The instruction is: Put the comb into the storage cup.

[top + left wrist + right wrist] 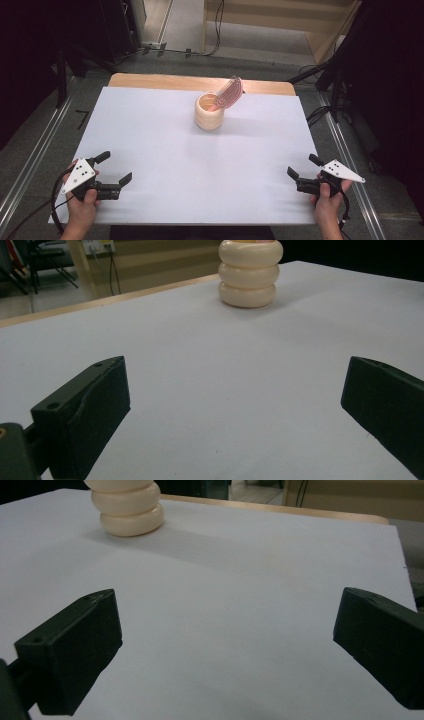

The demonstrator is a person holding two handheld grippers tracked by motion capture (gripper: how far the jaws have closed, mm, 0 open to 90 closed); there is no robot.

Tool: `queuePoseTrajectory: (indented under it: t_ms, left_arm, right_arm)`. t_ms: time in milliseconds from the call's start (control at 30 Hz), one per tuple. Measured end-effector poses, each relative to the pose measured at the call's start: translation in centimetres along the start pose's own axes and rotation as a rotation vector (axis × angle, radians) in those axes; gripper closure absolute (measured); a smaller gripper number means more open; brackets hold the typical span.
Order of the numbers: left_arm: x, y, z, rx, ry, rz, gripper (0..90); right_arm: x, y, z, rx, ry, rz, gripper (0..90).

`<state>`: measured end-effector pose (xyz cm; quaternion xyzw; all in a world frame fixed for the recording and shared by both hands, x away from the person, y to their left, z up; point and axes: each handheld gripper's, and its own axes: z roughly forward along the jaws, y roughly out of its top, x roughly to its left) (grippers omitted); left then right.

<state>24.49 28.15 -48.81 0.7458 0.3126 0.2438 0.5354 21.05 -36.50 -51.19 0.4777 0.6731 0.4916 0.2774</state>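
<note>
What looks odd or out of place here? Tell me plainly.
Little stands out. The cream ribbed cup stands upright on the white table, nothing spilled. The pink striped object leans out over its rim, tilted rather than upright. Both tools, left and right, rest open near the table's front edge.

A white-topped wooden table point(150, 125) stands on grey floor point(190, 60); pale wooden steps point(280, 20) rise beyond, black cables point(217, 30) trailing, dark curtains either side.

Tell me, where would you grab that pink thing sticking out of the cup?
Probably the pink piece's upper end, coming from above on the right: it leans out over the cup's far right rim, so that end stands free, and its flat faces suit two fingers.
</note>
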Motion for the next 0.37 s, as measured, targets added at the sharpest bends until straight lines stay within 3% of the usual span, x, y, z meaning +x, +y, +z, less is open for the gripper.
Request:
queuePoseTrajectory:
  t_ms: [367]
  left_arm:
    - [0.12, 0.01, 0.09, -0.001, 0.0, -0.001, 0.0]
  right_arm:
    - [0.04, -0.26, 0.42, 0.003, 0.027, -0.005, 0.0]
